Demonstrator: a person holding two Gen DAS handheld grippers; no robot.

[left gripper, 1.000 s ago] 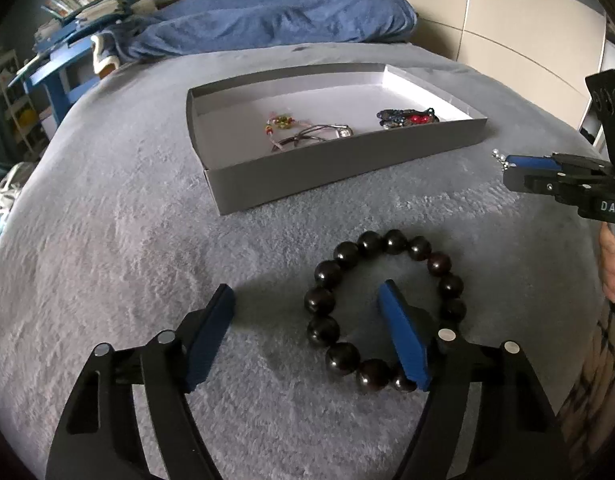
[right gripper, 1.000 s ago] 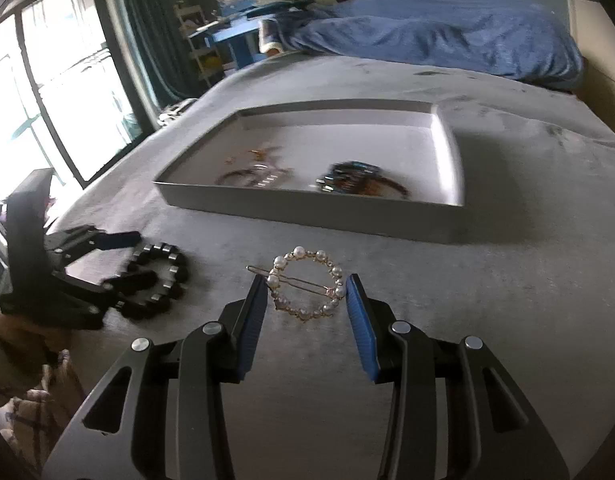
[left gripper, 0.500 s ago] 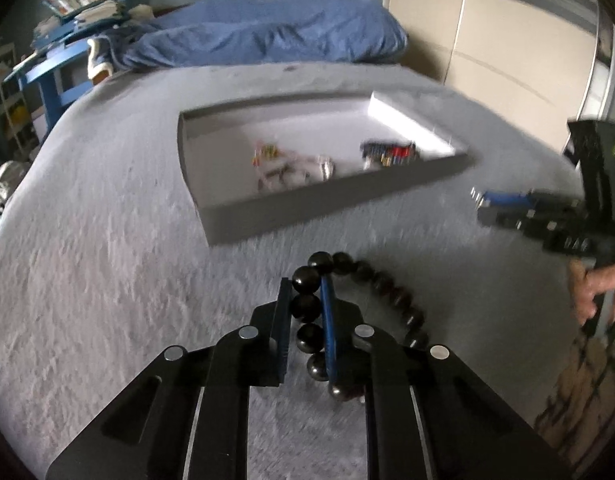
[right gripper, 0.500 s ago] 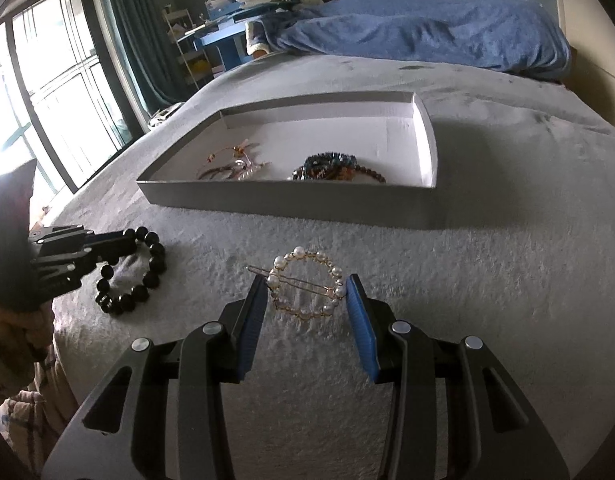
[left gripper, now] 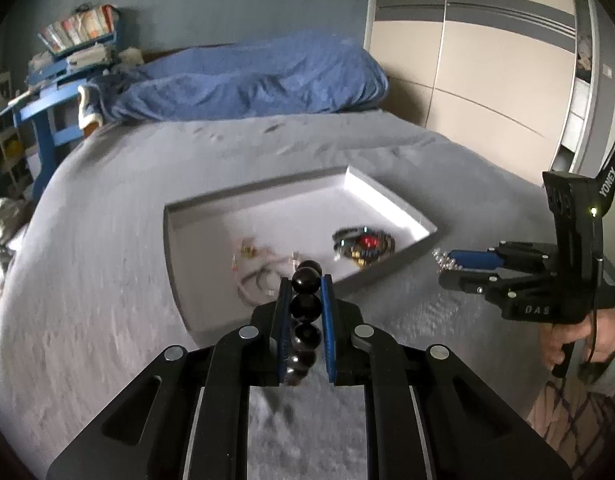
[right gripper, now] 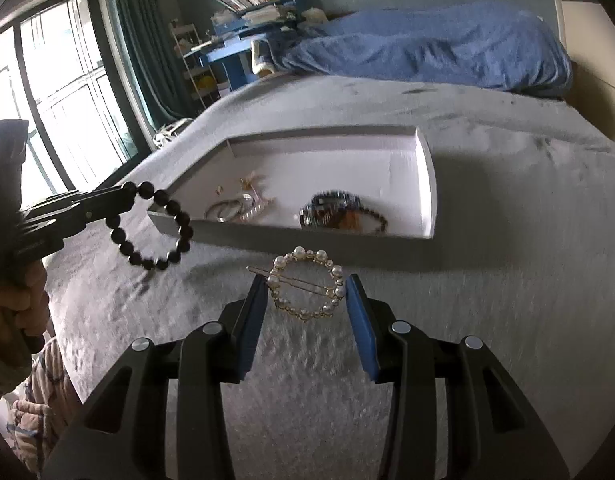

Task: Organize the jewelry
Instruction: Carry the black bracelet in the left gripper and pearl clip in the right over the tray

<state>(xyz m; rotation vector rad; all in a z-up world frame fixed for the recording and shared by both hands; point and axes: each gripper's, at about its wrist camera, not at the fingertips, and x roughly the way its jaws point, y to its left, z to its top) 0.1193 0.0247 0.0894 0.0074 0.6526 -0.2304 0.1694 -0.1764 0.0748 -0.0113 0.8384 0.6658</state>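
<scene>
Over at nine o'clock in the right wrist view, the left hand-held gripper [right gripper: 119,196] is clamped on the dark bead bracelet [right gripper: 155,228], which hangs free in a loop above the bed [right gripper: 507,320], lifted, it seems, for carrying to the tray [right gripper: 427,184]. At six o'clock, the right hand-held gripper [right gripper: 305,304] has its blue pads pressed against the sides of the pearl hair clip [right gripper: 305,288], apparently gripping it edge-on. Up at twelve o'clock, the shallow grey tray already holds a pale chain tangle [right gripper: 235,208] and a dark multicoloured bracelet [right gripper: 339,212]. Both carried pieces likely belong there next.
</scene>
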